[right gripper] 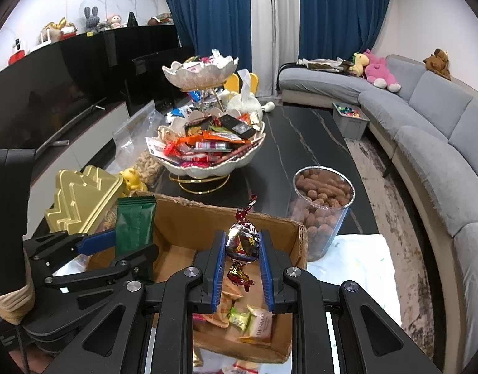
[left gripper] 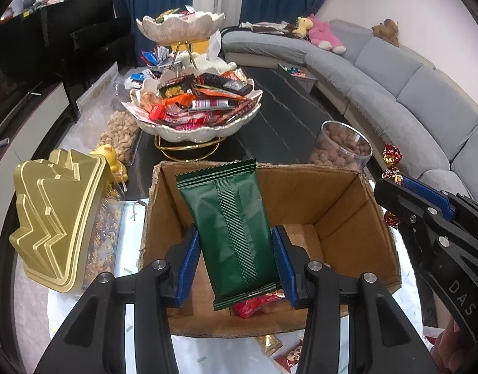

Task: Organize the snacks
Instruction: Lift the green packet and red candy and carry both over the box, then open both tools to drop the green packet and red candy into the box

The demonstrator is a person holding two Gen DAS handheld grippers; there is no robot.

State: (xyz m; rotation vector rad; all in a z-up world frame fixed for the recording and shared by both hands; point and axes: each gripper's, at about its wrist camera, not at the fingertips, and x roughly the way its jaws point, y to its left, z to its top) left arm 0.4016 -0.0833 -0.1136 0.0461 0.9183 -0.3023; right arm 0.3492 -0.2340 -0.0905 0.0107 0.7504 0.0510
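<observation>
My left gripper (left gripper: 236, 237) is shut on a dark green snack packet (left gripper: 229, 230), held upright over the open cardboard box (left gripper: 341, 205). From the right wrist view the same green packet (right gripper: 134, 224) shows at the left, above the box (right gripper: 204, 221). My right gripper (right gripper: 241, 243) is shut on a twist-wrapped foil candy (right gripper: 242, 243), red and silver, above the box's near side. That candy (left gripper: 391, 159) also peeks out at the right of the left wrist view. Small wrapped snacks (right gripper: 254, 324) lie on the box floor.
A two-tier shell-shaped bowl stand (left gripper: 192, 131) heaped with snacks stands behind the box. A clear tub of brown nuts (right gripper: 320, 205) sits right of the box, a gold stepped lid (left gripper: 55, 221) left of it. A grey sofa (right gripper: 426, 124) curves along the right.
</observation>
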